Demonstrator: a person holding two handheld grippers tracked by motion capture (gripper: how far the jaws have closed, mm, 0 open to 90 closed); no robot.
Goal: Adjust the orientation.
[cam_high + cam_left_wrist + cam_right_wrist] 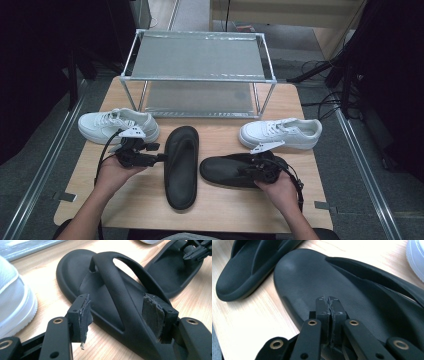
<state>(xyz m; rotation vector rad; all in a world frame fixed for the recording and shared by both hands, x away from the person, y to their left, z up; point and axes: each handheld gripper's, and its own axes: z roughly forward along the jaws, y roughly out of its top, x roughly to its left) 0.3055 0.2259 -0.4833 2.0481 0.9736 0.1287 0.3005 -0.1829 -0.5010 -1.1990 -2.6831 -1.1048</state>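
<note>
Left tongs (117, 315) stand apart, one pad (85, 315) on each side of the near sandal's (105, 295) side strap where it meets the sole, not yet pressing; I hold them low and level because the strap is the one raised part I could pinch without scraping the bench (220, 135). That sandal lies lengthwise in the middle of the bench, toe toward the rack (197, 75), which I judge suits a lift straight onto a shelf.

My right tongs (330, 312) are together with nothing between them, tips resting over the footbed of the second sandal (352, 290). It lies crosswise to the right of the first, apart from it. I judge the shut tips are there to steady or nudge it, since they cannot grasp anything as they stand.

Two white sneakers sit nearer the rack, one (117, 125) at the left just beyond my left hand (115, 172), one (280, 132) at the right beyond my right hand (280, 192). Both shelves are bare, so the stowing looks barely begun.
</note>
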